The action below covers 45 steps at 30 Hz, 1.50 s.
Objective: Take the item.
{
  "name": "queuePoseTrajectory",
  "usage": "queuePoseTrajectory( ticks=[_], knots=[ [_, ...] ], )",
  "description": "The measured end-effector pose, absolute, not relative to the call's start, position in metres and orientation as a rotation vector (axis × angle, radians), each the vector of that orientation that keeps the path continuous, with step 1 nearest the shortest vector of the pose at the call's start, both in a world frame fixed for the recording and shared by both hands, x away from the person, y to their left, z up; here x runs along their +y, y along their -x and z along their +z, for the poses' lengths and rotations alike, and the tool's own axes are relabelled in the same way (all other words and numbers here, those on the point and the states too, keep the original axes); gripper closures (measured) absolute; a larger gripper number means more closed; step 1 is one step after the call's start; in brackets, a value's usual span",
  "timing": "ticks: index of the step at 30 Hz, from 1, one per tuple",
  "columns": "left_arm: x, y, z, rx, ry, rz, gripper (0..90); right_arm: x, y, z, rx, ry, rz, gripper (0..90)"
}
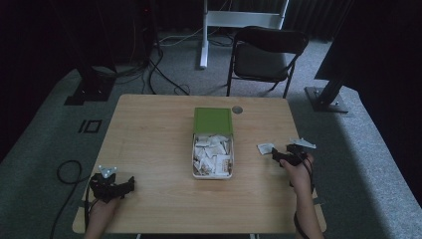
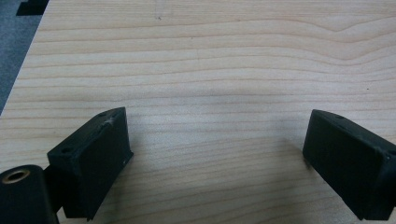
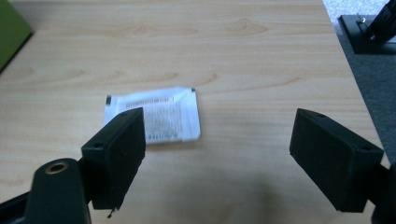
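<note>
A white box (image 1: pixel 213 158) holding several small white sachets stands mid-table, its green lid (image 1: pixel 213 121) folded back behind it. One white sachet (image 1: pixel 265 148) (image 3: pixel 159 117) lies flat on the wood to the box's right. My right gripper (image 1: pixel 278 155) (image 3: pixel 217 156) sits just beside that sachet, open, with the sachet partly behind its left jaw and nothing between the jaws. My left gripper (image 1: pixel 127 187) (image 2: pixel 215 158) rests open over bare wood near the table's front left corner, holding nothing.
The wooden table (image 1: pixel 149 144) has a round metal grommet (image 1: pixel 237 109) at its far edge. A black folding chair (image 1: pixel 266 52) and a white stand (image 1: pixel 204 35) are behind the table. Cables (image 1: pixel 159 69) run over the carpet.
</note>
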<state>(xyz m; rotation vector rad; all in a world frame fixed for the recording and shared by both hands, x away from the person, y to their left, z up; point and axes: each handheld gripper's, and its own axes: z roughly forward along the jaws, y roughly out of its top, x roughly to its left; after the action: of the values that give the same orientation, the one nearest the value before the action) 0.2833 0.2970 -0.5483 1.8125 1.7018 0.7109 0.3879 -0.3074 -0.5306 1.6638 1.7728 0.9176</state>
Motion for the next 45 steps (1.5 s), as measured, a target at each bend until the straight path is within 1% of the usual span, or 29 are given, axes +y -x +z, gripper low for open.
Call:
queuePoseTrajectory(
  ticks=[15, 30, 35, 45],
  knots=[
    [0.297, -0.283, -0.548, 1.701, -1.812, 0.712, 8.3, -0.304, -0.35, -0.539, 1.826, -1.617, 0.926, 16.6],
    [0.297, -0.283, -0.548, 1.701, -1.815, 0.711, 8.3, -0.321, -0.309, -0.546, 1.837, -1.615, 0.859, 16.6],
    [0.297, -0.283, -0.548, 1.701, -1.814, 0.711, 8.3, -0.325, -0.301, -0.545, 1.83, -1.621, 0.855, 16.7],
    [0.297, -0.283, -0.548, 1.701, -1.814, 0.711, 8.3, -0.319, -0.282, -0.553, 1.902, -1.6, 0.826, 17.1]
  ],
)
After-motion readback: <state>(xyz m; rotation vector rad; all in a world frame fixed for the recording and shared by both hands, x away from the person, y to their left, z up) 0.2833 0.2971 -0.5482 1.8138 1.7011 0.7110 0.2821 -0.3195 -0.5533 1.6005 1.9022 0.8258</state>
